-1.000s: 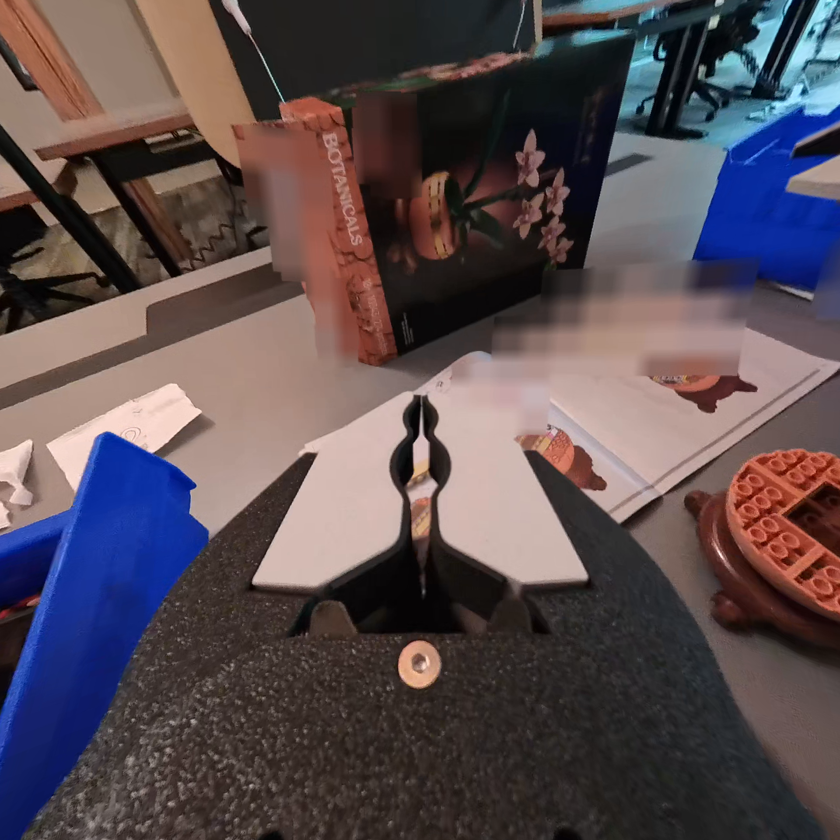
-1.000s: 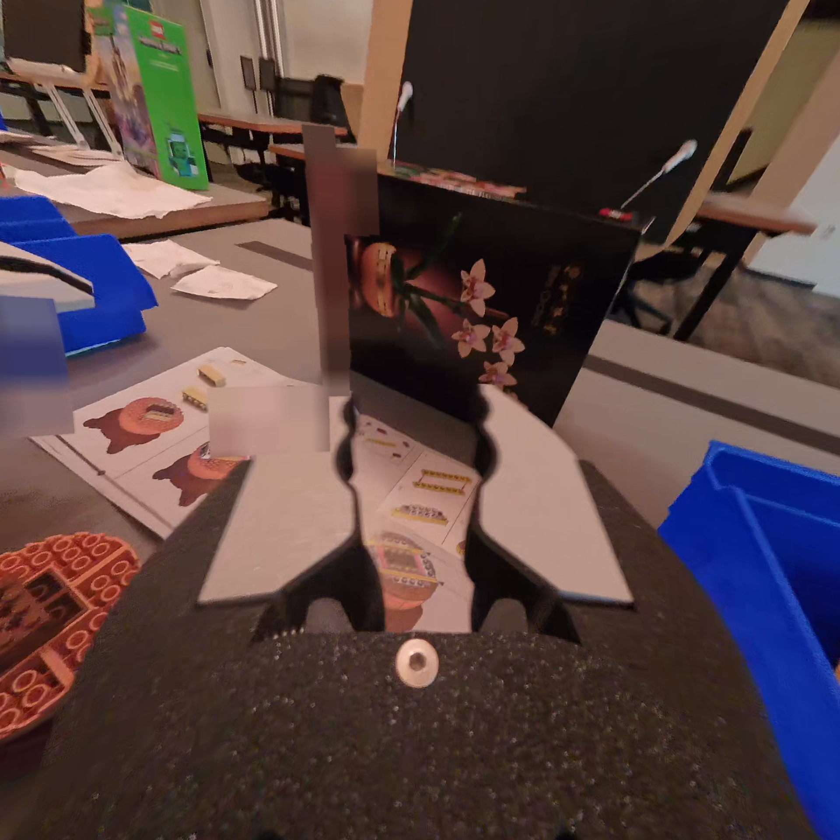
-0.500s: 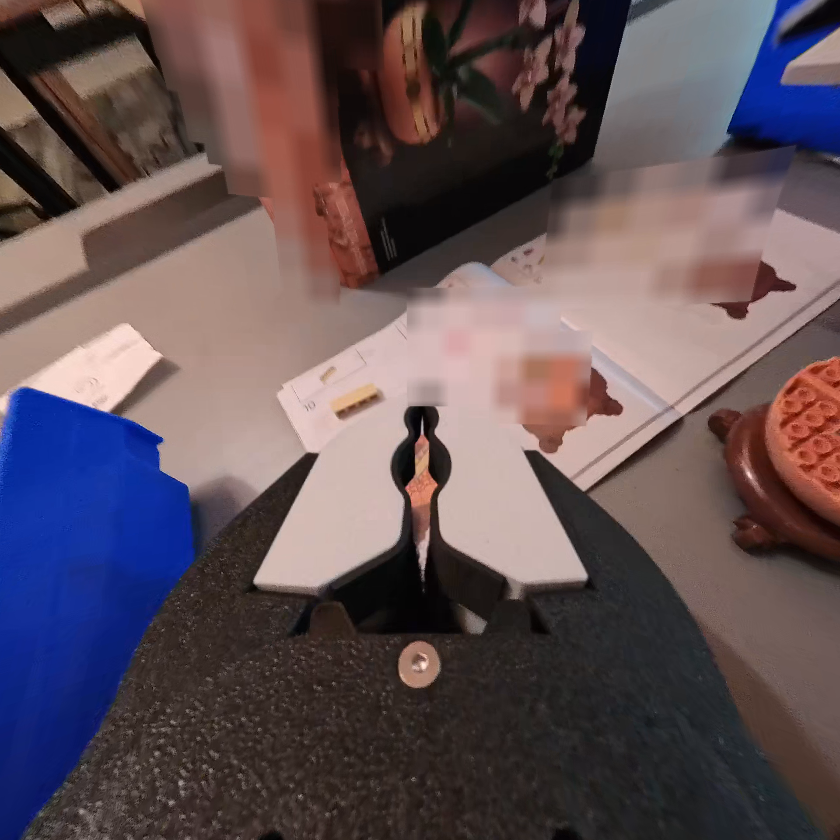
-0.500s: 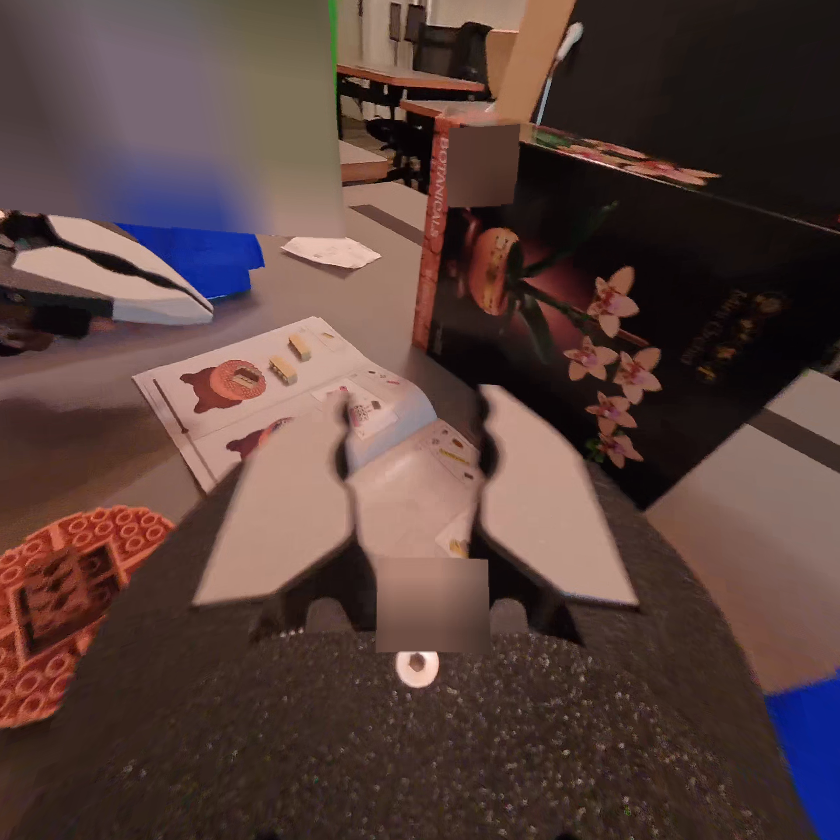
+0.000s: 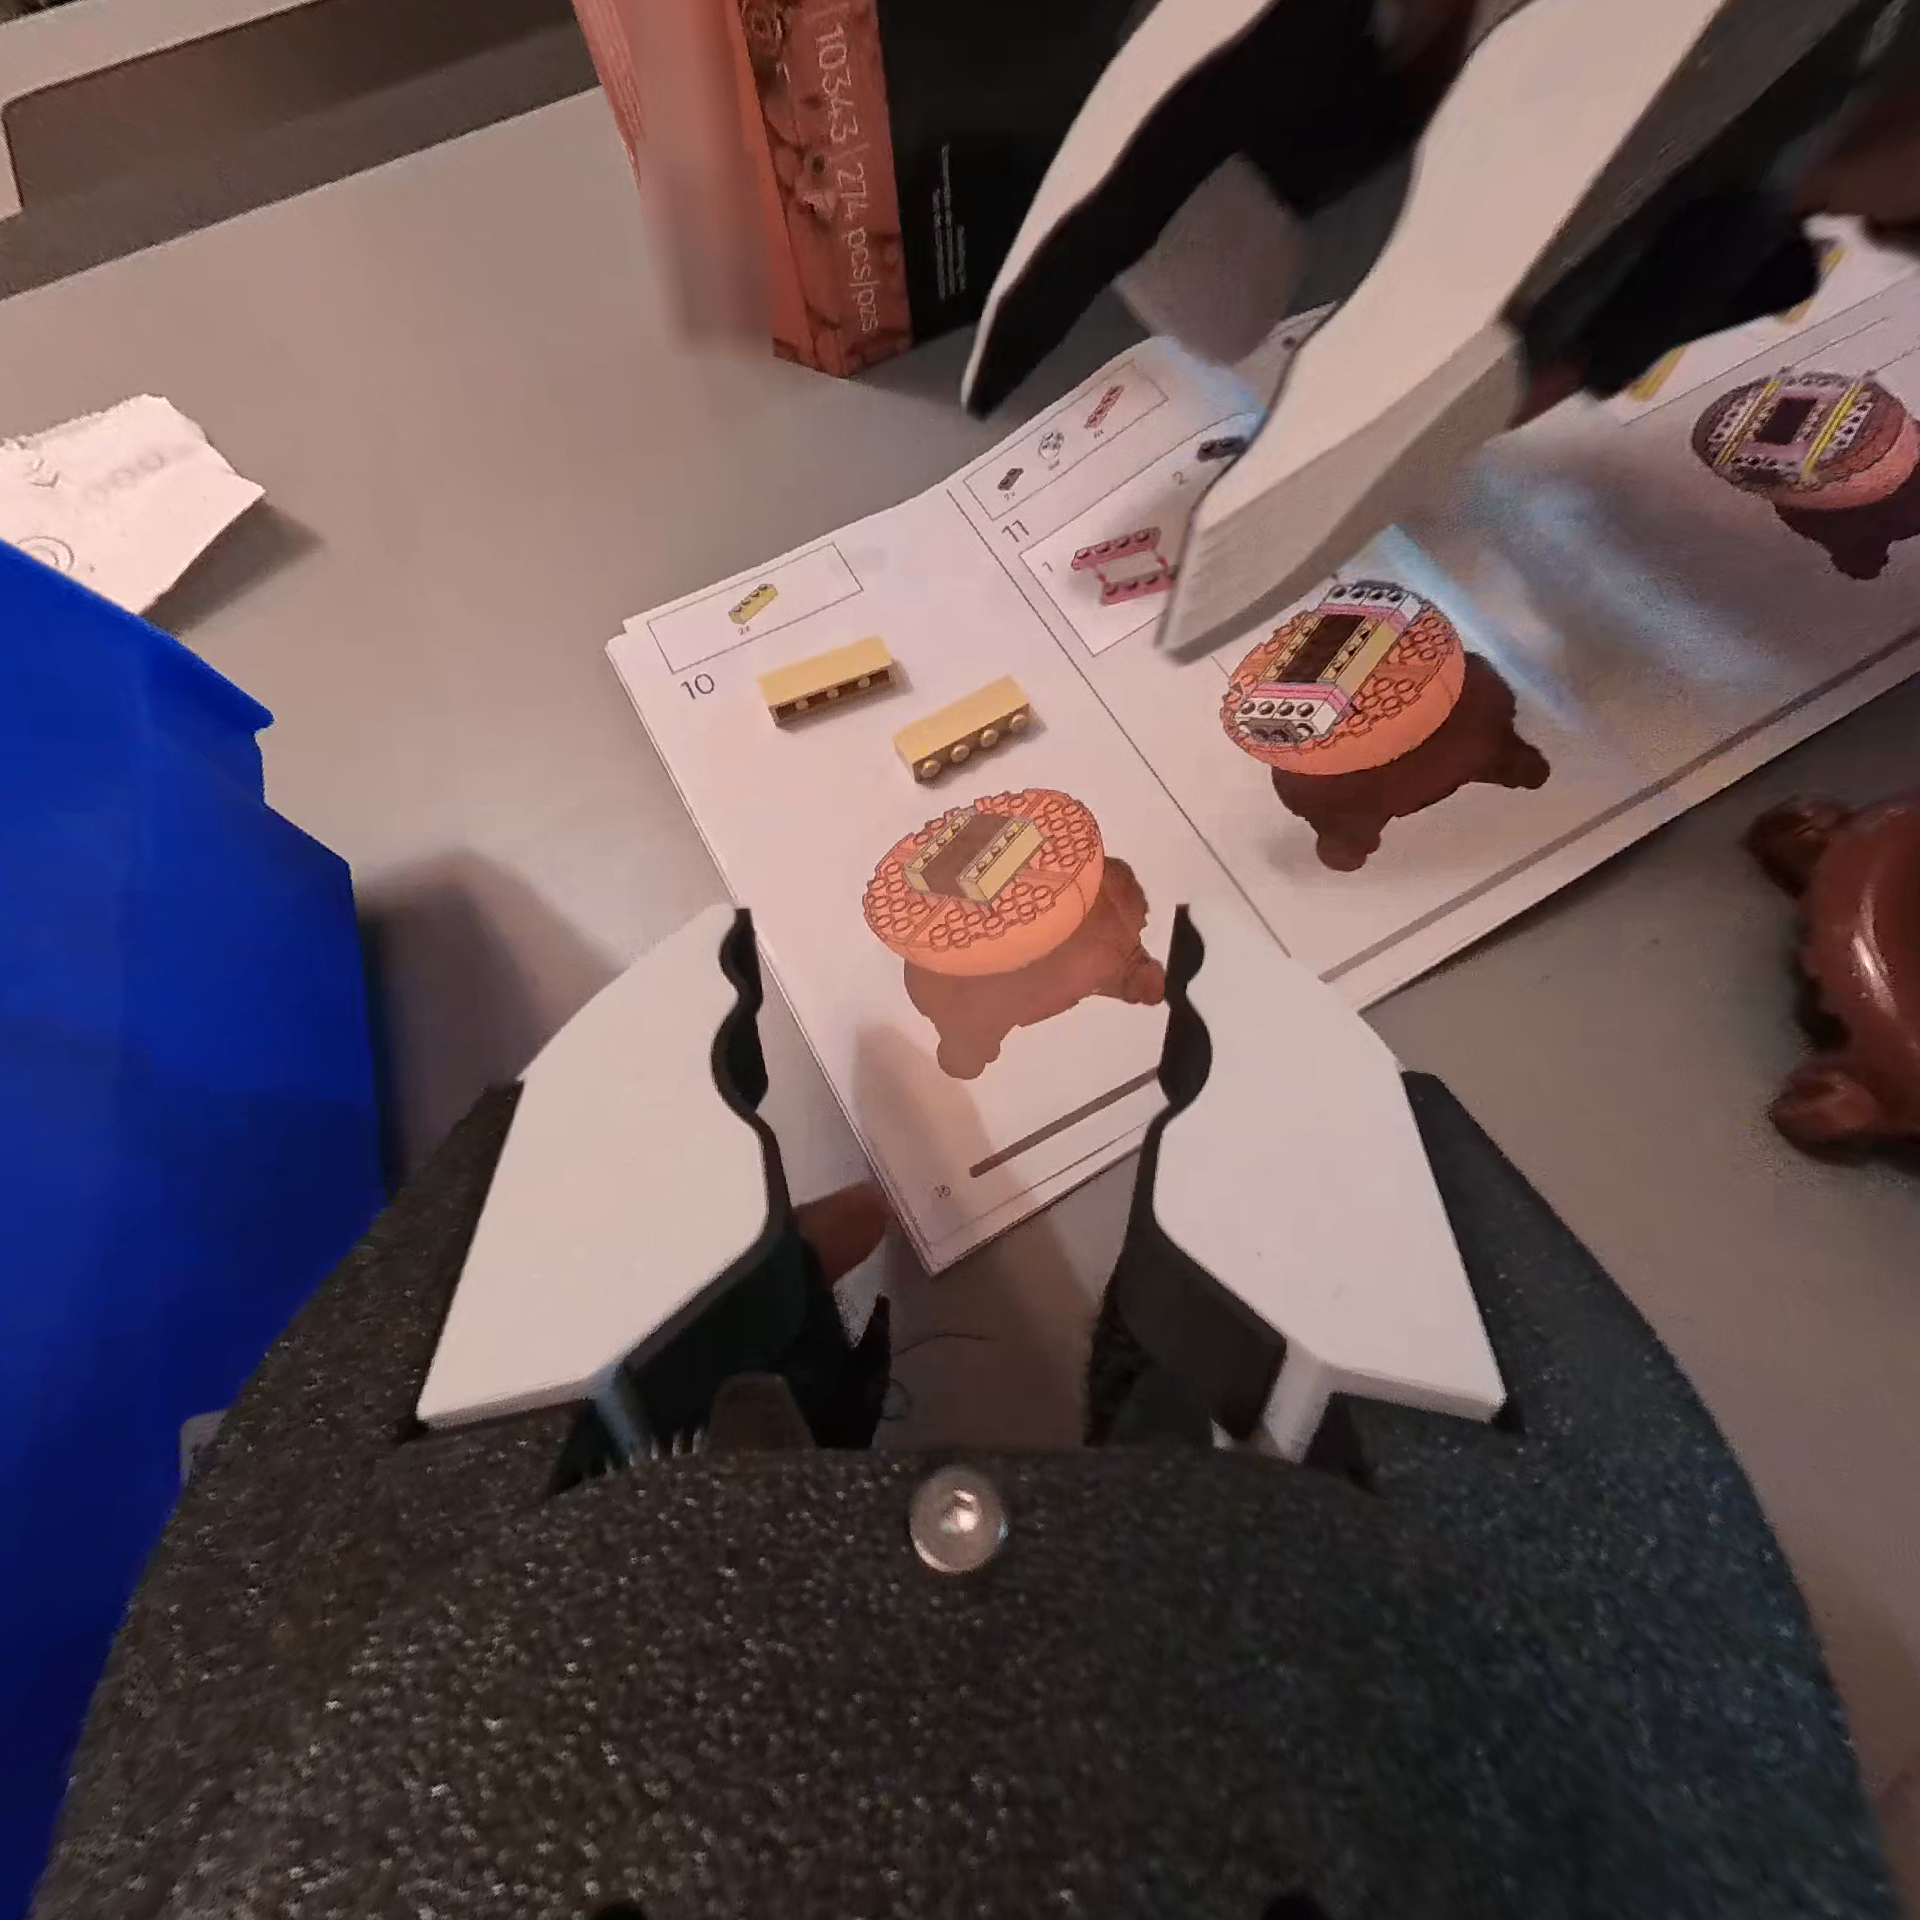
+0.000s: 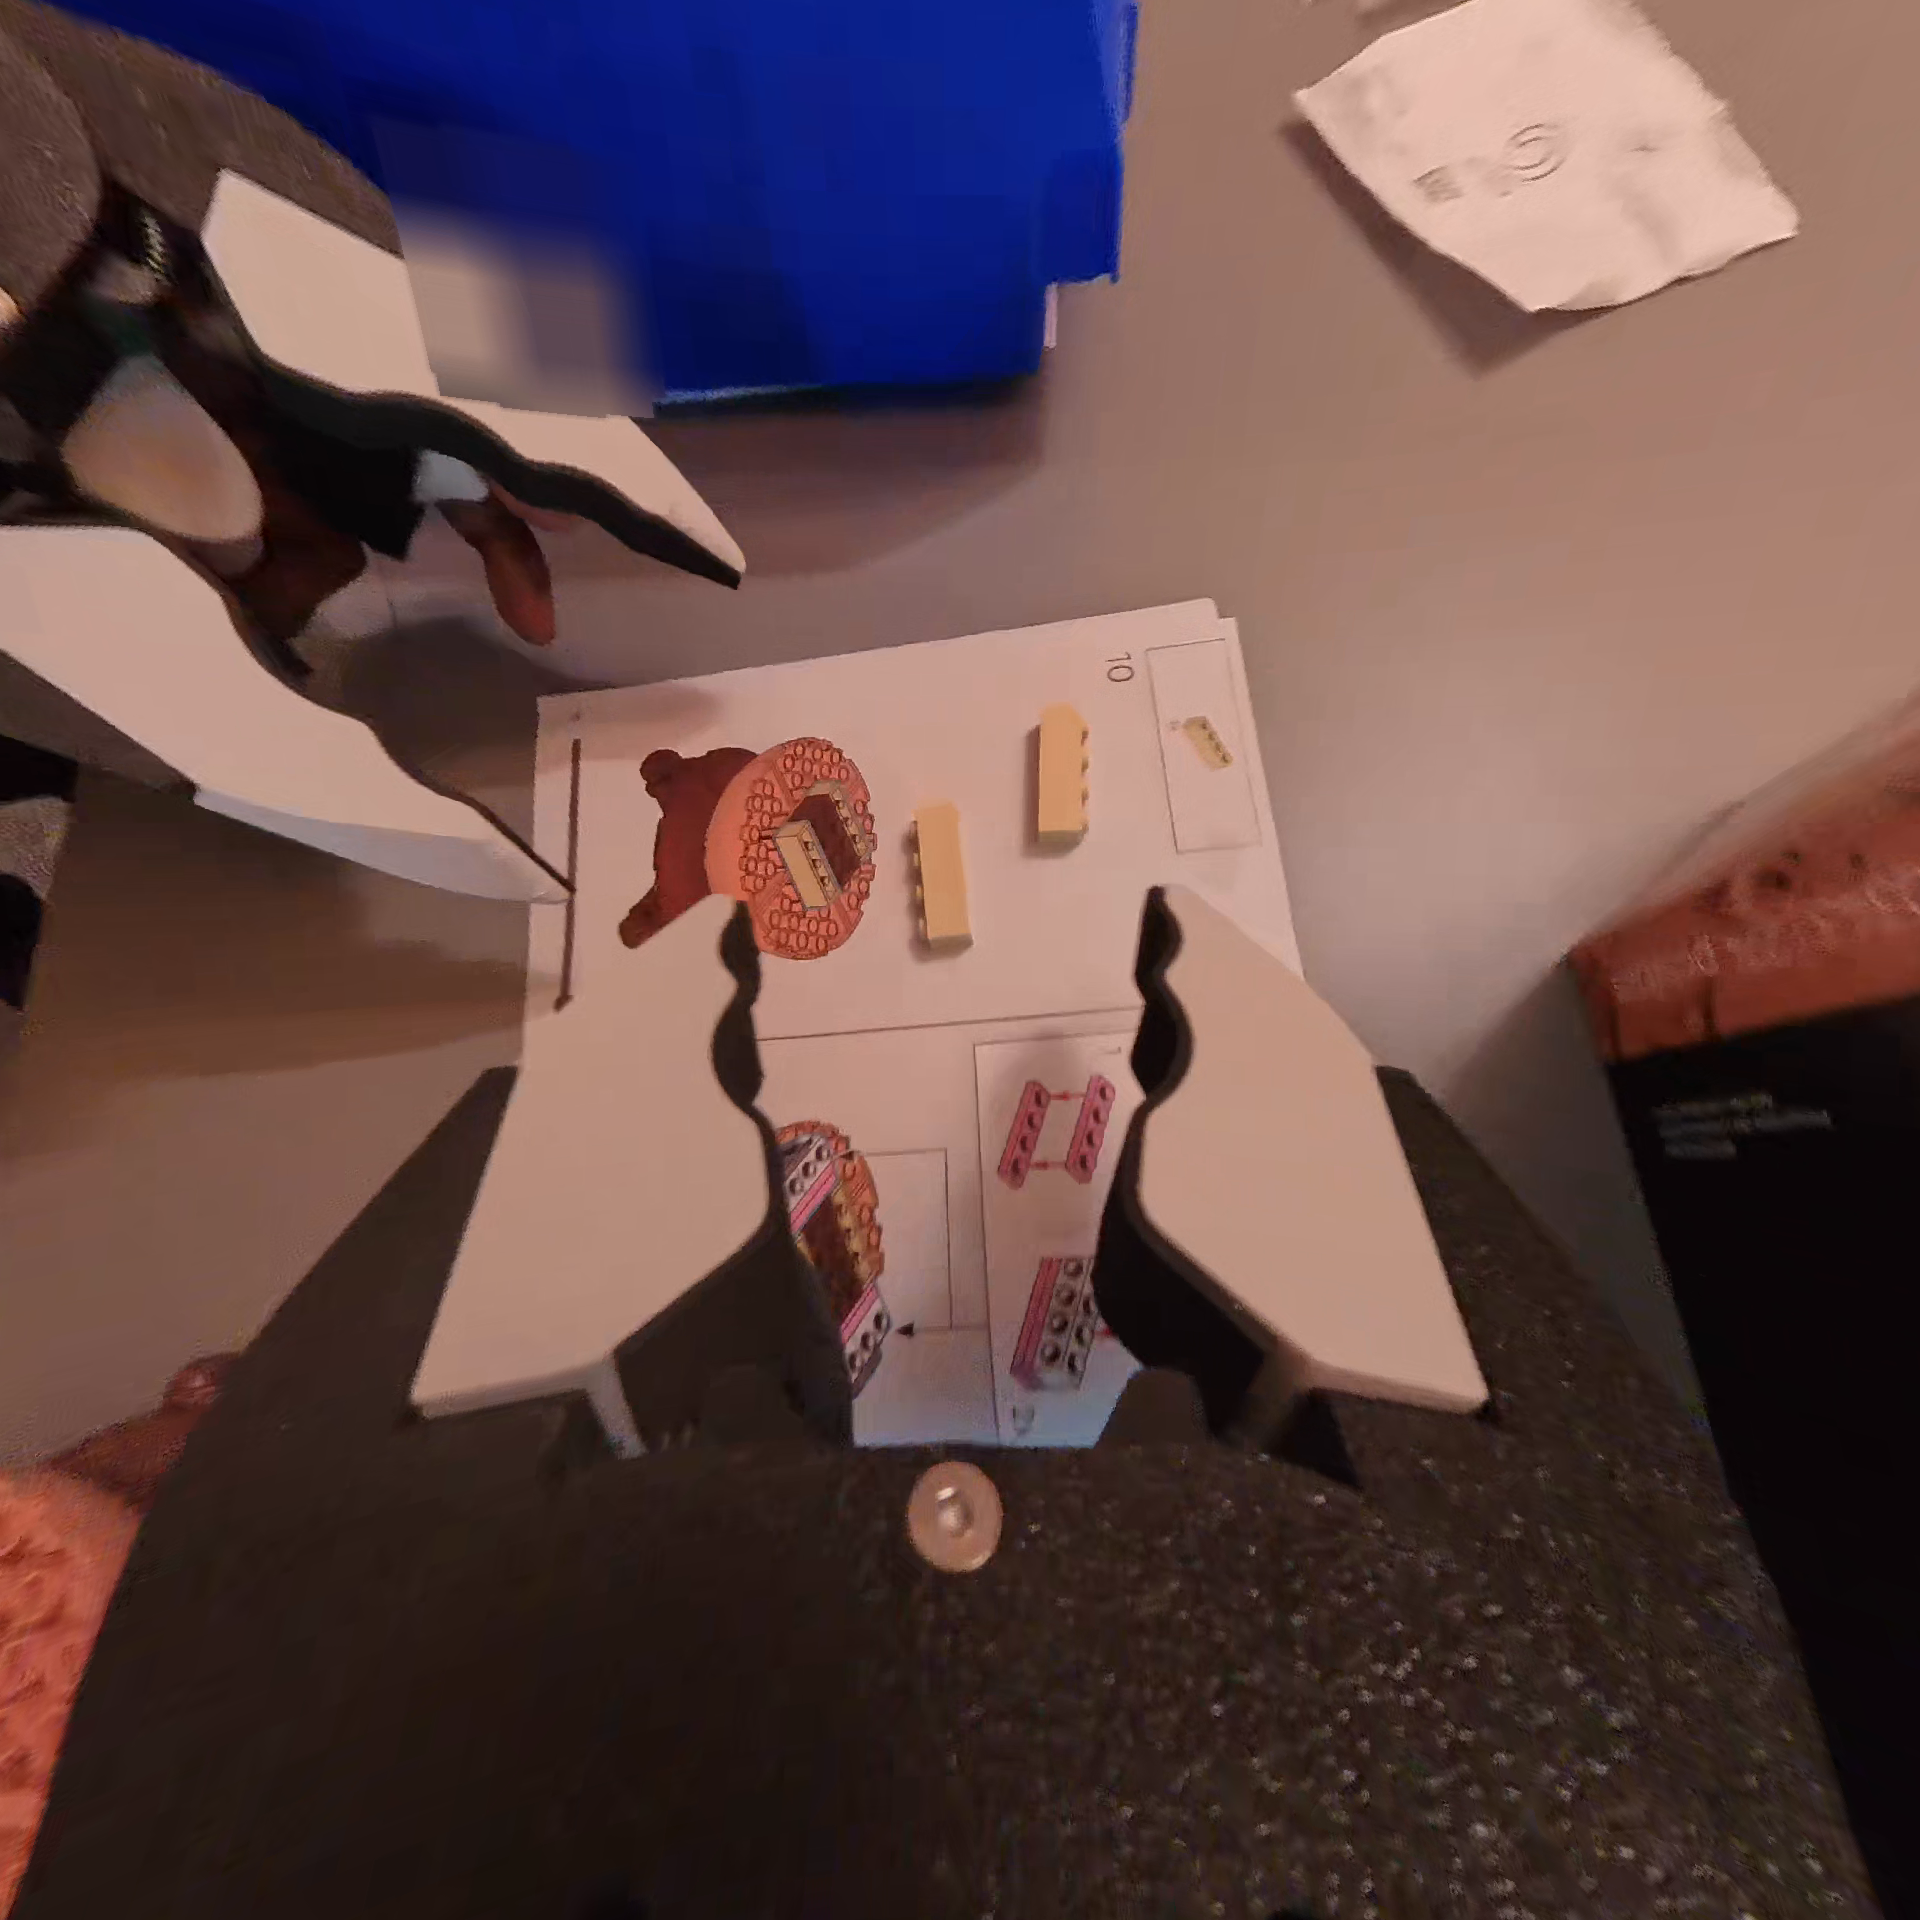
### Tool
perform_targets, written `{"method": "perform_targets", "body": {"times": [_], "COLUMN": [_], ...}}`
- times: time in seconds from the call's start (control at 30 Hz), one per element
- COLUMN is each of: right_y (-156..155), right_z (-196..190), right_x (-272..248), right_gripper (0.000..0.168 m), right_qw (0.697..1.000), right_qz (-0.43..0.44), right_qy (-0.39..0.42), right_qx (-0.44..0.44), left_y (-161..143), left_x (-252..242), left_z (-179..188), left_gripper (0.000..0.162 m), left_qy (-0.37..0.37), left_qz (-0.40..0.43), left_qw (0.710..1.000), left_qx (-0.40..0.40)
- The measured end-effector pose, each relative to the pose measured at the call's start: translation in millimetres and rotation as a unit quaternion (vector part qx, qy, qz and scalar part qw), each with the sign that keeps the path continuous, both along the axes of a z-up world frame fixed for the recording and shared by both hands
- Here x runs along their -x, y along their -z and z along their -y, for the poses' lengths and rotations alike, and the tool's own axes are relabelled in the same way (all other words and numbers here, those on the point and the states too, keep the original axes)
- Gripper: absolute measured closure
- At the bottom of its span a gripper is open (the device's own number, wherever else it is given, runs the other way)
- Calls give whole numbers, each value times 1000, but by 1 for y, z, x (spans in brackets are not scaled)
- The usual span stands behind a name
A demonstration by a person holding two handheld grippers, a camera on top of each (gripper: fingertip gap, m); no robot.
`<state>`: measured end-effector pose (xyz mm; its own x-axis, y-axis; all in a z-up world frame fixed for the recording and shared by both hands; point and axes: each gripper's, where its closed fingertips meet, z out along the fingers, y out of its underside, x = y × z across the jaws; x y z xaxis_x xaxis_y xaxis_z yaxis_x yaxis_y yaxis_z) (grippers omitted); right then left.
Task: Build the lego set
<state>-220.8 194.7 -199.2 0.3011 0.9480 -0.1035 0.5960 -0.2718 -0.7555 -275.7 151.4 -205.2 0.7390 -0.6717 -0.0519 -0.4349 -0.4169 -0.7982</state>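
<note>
Two tan 1x4 bricks lie loose on the left page of the open instruction booklet. They also show in the right wrist view. My left gripper is open and empty, hovering over the page's near edge, short of the bricks. My right gripper is open and empty above the booklet, its tips close to the nearer brick. Each gripper shows in the other's view: the right one, the left one. The brown pot base stands right of the booklet.
A blue bin stands close on the left and shows in the right wrist view. The set's box stands upright behind the booklet. A white paper scrap lies on the grey table. The orange studded top shows at lower left.
Both grippers have tilted down over the booklet. My left gripper has gone from shut to open. My right gripper has swung left over the pages, toward the tan bricks.
</note>
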Motion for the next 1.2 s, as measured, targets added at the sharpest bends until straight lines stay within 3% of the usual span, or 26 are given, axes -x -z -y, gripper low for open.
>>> {"method": "perform_targets", "body": {"times": [0.13,0.2,0.33,0.63,0.8,1.03,1.1,1.2], "right_y": [8,8,21,33,33,17,23,22], "right_z": [8,11,6,-5,-6,6,2,8], "right_x": [9,13,14,12,11,9,1,5], "right_gripper": [155,164,163,158,159,168,167,151], "right_qw": [997,994,985,984,993,988,989,988], "right_qz": [25,32,84,100,73,-8,31,38], "right_qy": [-54,-72,-79,-77,-74,-103,-110,-152], "right_qx": [-47,-82,-131,-126,-61,114,90,5], "left_y": [4,5,7,5,3,0,7,12], "left_x": [2,2,3,1,-6,-15,-13,-12], "left_z": [0,-2,-6,-8,-11,-24,-27,-28], "left_gripper": [93,96,97,99,100,129,130,133], "left_qy": [2,5,6,17,40,153,170,188], "left_qz": [2,6,9,23,16,-24,-58,-91], "left_qw": [1000,1000,1000,1000,999,984,980,973], "left_qx": [-1,-2,-1,-5,-14,-91,-90,-99]}}
